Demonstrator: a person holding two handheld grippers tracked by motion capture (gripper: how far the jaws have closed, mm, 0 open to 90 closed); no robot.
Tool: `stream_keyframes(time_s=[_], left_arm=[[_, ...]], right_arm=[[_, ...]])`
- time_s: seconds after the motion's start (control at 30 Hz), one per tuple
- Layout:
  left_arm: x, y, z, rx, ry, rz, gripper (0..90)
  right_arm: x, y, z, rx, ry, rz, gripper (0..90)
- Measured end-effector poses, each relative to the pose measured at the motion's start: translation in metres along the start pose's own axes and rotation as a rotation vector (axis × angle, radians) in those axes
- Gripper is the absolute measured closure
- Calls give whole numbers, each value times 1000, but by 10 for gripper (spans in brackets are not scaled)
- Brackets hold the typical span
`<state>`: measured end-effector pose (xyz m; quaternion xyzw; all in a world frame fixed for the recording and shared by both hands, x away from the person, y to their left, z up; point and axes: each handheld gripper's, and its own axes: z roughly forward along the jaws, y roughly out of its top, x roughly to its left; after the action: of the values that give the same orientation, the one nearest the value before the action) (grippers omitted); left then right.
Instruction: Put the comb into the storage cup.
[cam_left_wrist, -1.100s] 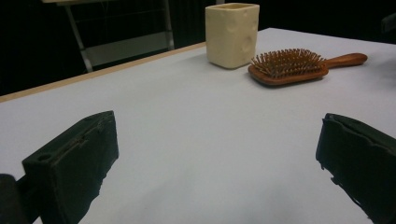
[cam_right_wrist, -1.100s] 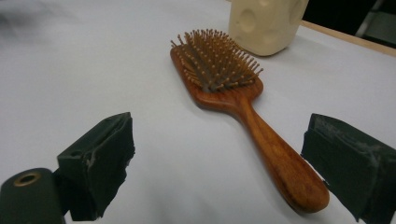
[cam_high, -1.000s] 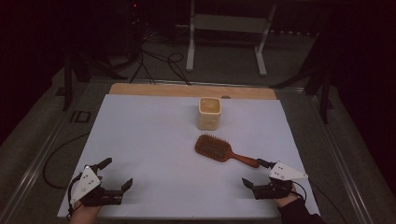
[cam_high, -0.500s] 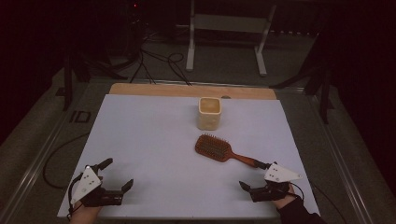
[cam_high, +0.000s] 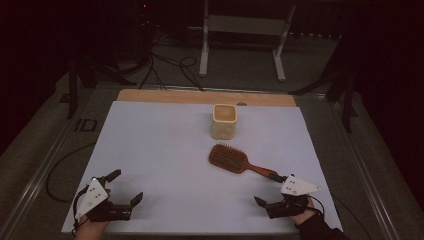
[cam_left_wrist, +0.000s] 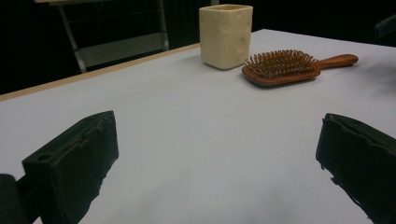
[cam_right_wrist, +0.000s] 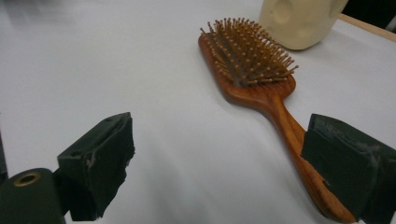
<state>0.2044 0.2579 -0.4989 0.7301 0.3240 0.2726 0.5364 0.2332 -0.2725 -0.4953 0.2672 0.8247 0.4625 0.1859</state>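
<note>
- Since a second ago, my right gripper has slid a little toward my edge of the table, ending near the tip of the hairbrush handle; my left gripper has barely shifted, and the hairbrush itself lies where it lay
- Taking the hairbrush as the landmark: it rests flat on the white table, bristles up, with its handle pointing toward my right gripper
- My right gripper has its jaws spread wide with nothing between them; in the right gripper view one jaw sits just beside the end of the hairbrush handle, though I cannot tell whether it touches the wood, and the other jaw stands well off to the handle's side over bare table
- So the handle end lies at the edge of the gap between my right jaws, not centred in it
- My left gripper is also spread open and empty, well apart from the hairbrush, out beyond the bristle head's side
- A cream square cup stands upright just beyond the hairbrush head, near it but apart, on the side away from me
- From my left gripper view the cup shows dimpled walls and sits close beside the bristles
</note>
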Motion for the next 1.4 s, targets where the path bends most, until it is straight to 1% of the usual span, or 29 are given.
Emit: stream_keyframes(time_s=[0.03,0.13,0.23,0.3,0.33,0.47,0.57,0.7,0.87,0.93,1.07,1.2,1.33,1.4], left_arm=[[0,0,0,-1,0,-2,1],[0,0,0,0,0,-4,1],[0,0,0,-1,0,-1,0],[0,0,0,3,1,0,1],[0,0,0,2,0,1,1],[0,0,1,6,3,4,1],[0,0,2,4,4,1,0],[-1,0,2,4,1,4,1],[-1,1,2,5,3,5,0],[-1,1,2,4,3,5,0],[-1,1,2,4,1,5,0],[-1,1,2,3,1,3,0],[-1,1,2,0,0,2,0],[-1,1,2,-1,0,2,1]], right_arm=[[0,1,0,2,3,-8,86],[3,3,-2,5,7,-1,86],[5,6,-3,12,5,-9,87],[6,8,-4,7,5,-5,87],[6,9,-5,6,6,-14,87],[9,14,-8,-1,10,-21,87],[10,20,-12,-18,15,-14,87],[11,28,-18,-15,8,-28,87],[9,36,-26,-24,13,-16,88],[8,40,-29,-24,13,-33,88],[5,50,-35,-37,7,-38,88],[-1,62,-39,-31,-7,-56,88],[-6,75,-42,-34,-26,-84,90],[-9,80,-42,-38,-31,-89,90]])
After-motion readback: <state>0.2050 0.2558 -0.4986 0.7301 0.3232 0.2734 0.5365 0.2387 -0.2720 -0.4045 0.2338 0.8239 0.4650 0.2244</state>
